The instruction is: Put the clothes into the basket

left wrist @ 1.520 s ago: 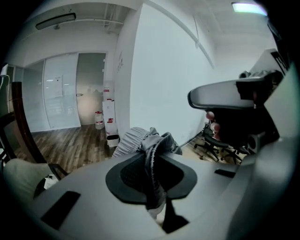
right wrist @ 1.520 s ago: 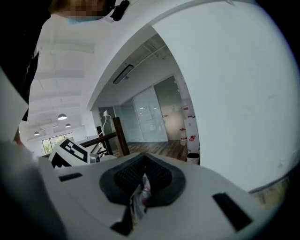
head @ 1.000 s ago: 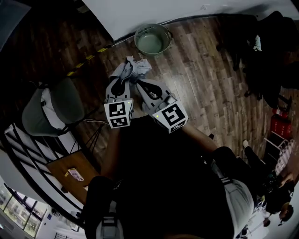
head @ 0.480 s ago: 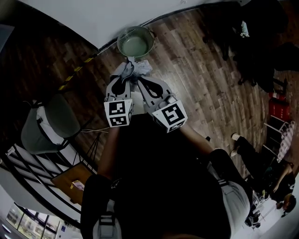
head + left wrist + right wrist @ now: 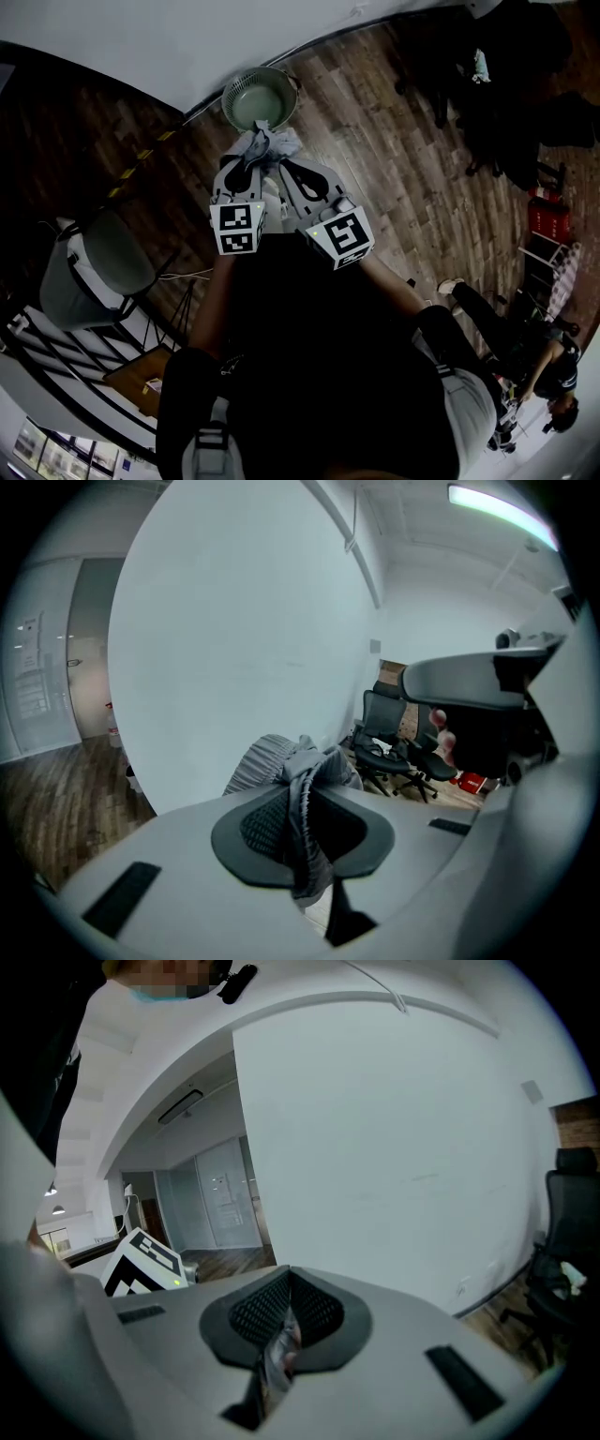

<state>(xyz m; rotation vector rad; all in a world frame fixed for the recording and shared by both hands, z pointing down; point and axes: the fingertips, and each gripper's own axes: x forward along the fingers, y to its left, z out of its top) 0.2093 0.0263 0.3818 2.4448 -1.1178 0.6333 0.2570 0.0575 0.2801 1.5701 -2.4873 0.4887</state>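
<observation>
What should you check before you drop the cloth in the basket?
1. Left gripper shut on the cloth: ok, a thick fold sits in its jaws.
2. Right gripper shut on the cloth: ok, a thin edge is pinched.
3. Basket in sight: ok, straight ahead on the floor.
4. Room in the basket: ok, it looks empty.
5. Cloth over the basket: not ok, most of it is short of the near rim.
6. Floor under the cloth free: cannot tell, the grippers hide it.
</observation>
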